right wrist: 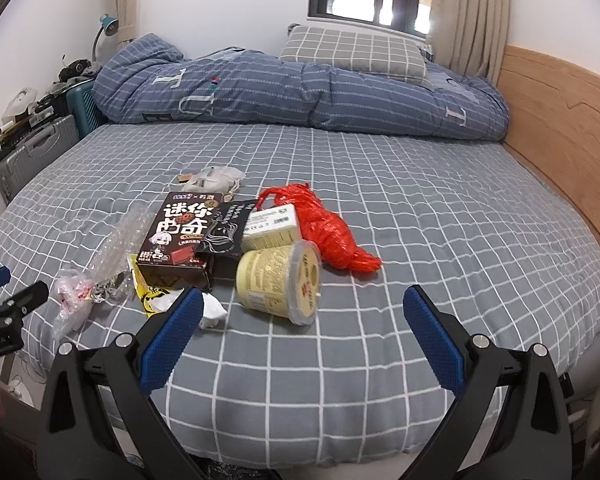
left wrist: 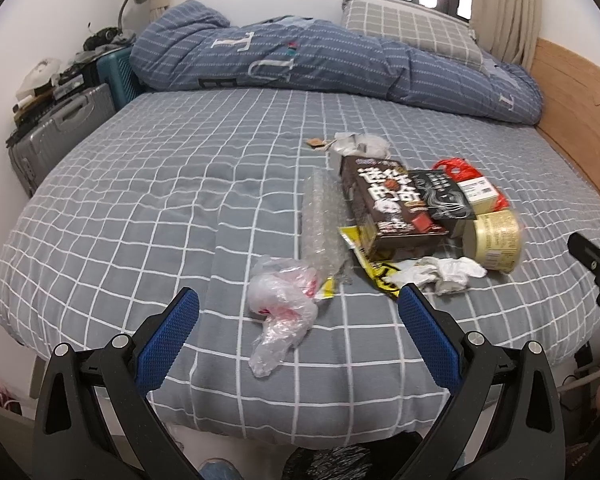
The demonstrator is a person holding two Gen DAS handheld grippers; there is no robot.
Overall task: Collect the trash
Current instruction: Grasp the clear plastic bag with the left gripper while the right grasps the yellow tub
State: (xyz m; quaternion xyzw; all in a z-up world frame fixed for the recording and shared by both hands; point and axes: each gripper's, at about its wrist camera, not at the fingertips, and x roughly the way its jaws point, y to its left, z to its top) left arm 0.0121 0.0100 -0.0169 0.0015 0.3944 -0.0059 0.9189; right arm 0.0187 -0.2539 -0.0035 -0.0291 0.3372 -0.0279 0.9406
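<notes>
Trash lies in a heap on the grey checked bed [left wrist: 140, 208] [right wrist: 440, 240]. A brown snack box [left wrist: 388, 204] [right wrist: 180, 240] sits in the middle, with a black packet [left wrist: 444, 196] [right wrist: 226, 230] leaning on it. A cream tub [left wrist: 494, 246] [right wrist: 280, 280] lies on its side beside a red plastic bag [left wrist: 458, 170] [right wrist: 326, 232]. Bubble wrap [left wrist: 322, 216] [right wrist: 118, 240], a clear plastic bag [left wrist: 282, 312] [right wrist: 70, 300], a yellow wrapper [left wrist: 374, 264] [right wrist: 150, 294] and crumpled white tissue [left wrist: 448, 274] [right wrist: 212, 312] lie nearer. My left gripper [left wrist: 299, 300] hangs open just short of the clear bag. My right gripper [right wrist: 304, 300] is open just before the tub.
A folded blue striped quilt [left wrist: 300, 60] [right wrist: 300, 88] and a checked pillow [left wrist: 412, 32] [right wrist: 356, 54] lie at the far side. A wooden headboard [left wrist: 580, 92] [right wrist: 560, 120] runs along the right. Suitcases [left wrist: 60, 132] [right wrist: 32, 152] with clutter stand left of the bed.
</notes>
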